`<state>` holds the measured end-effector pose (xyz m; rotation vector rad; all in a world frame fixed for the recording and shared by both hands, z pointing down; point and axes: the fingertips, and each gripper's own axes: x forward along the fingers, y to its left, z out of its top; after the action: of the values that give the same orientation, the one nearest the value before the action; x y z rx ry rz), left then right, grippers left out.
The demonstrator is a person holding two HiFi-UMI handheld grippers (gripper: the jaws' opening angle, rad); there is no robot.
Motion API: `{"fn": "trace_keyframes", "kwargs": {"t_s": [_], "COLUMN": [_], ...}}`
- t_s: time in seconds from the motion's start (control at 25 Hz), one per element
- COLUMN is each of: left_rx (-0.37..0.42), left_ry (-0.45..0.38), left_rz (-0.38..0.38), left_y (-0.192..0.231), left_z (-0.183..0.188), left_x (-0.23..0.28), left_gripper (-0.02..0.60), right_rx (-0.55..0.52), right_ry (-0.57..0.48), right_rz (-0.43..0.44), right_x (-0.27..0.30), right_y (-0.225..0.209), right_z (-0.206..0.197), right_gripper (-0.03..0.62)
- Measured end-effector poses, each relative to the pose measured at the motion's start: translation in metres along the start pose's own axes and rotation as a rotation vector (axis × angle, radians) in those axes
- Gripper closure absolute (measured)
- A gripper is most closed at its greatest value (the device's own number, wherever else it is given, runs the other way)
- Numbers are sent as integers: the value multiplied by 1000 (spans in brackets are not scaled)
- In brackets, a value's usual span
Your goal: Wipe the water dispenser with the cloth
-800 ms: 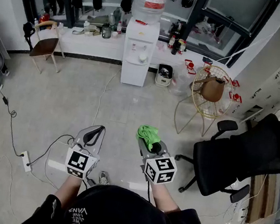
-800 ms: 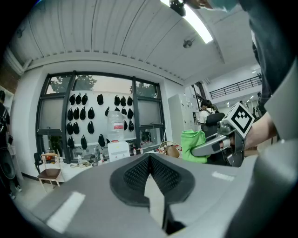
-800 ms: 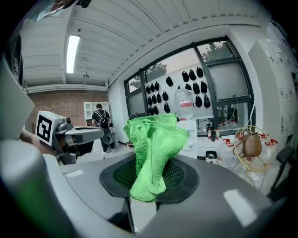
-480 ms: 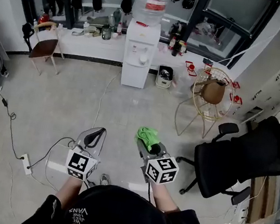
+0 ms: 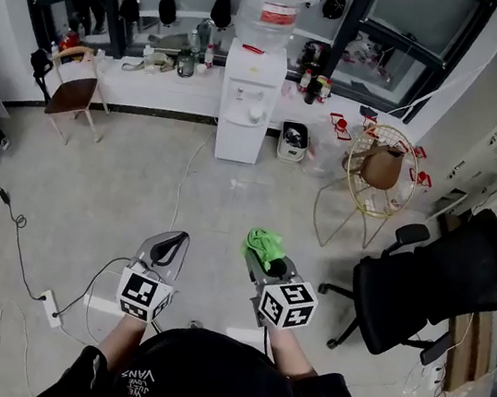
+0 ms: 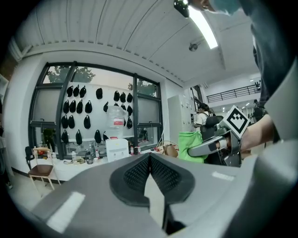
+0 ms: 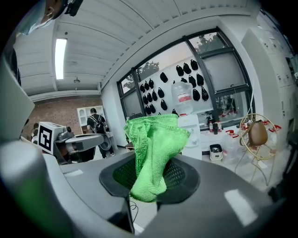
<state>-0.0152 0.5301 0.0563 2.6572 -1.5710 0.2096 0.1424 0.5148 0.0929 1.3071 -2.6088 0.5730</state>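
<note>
Your right gripper (image 5: 269,260) clamps the green cloth (image 5: 264,241); your left gripper (image 5: 164,245) has its jaws together, empty. The water dispenser (image 5: 246,99) stands well apart, so wiping appears not yet begun.

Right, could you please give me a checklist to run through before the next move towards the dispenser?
1. Cloth clamped in right gripper: ok.
2. Left gripper shut, empty: ok.
3. Dispenser in view ahead: ok.
4. Dispenser within reach: not ok, it stands across the floor.
5. Path: ok, but a cable lies along it.
</note>
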Motion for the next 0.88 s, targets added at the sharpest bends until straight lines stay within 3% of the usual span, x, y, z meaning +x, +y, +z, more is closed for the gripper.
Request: {"fn": "trace_keyframes", "kwargs": {"t_s": [0.44,0.88], "left_rx": [-20,-46], "left_ry": [37,34], "left_rz": [-52,30], "left_y": [42,81], "left_z": [-19,-20], "left_x": [27,129], "left_gripper": [580,580], "right_rx": [44,7], "right_ry": [38,60], "right_rz": [-64,-20], "right_x": [41,119], "right_y": [-15,-102], "right_z": [-12,22], "right_gripper": [479,479]}}
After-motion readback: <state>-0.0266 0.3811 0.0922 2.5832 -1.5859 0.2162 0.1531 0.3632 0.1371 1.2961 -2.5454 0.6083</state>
